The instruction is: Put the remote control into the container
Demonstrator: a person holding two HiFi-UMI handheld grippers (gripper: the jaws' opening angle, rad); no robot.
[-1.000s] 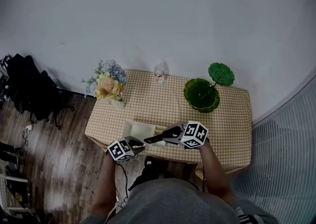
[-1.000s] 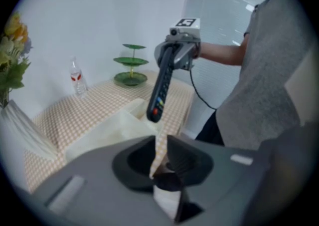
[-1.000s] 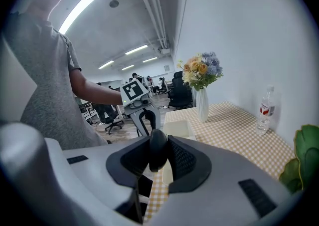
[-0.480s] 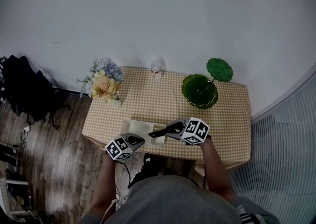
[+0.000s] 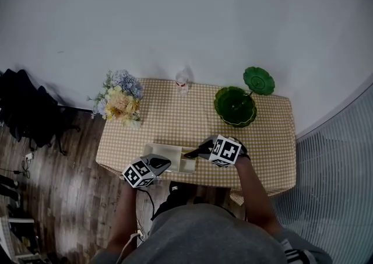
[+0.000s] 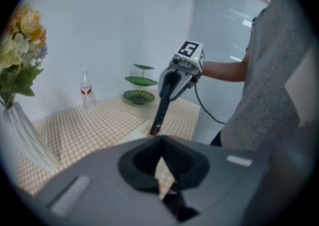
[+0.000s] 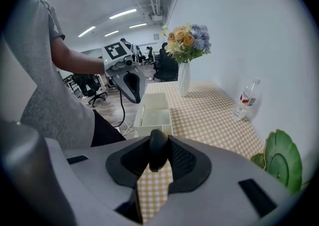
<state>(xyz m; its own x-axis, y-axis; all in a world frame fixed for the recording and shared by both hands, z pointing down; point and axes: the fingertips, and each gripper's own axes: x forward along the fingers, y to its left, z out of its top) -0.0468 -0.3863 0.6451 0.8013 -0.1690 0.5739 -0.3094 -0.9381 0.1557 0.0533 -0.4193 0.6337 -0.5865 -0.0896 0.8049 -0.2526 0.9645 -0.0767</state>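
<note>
One remote control (image 5: 194, 152) clamped in right gripper (image 5: 204, 149) over white divided container (image 5: 158, 150); left gripper (image 5: 161, 163) closed, empty.
Lower level into long compartment, then release.

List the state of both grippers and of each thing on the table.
remote control: clamped in the right gripper, tilted tip-down just above the container, not yet inside.
container: open-topped, at the table's near edge.
right gripper: shut on remote control.
left gripper: shut, empty.
water bottle: upright.
flower vase: upright.
green tiered stand: upright, empty.
</note>
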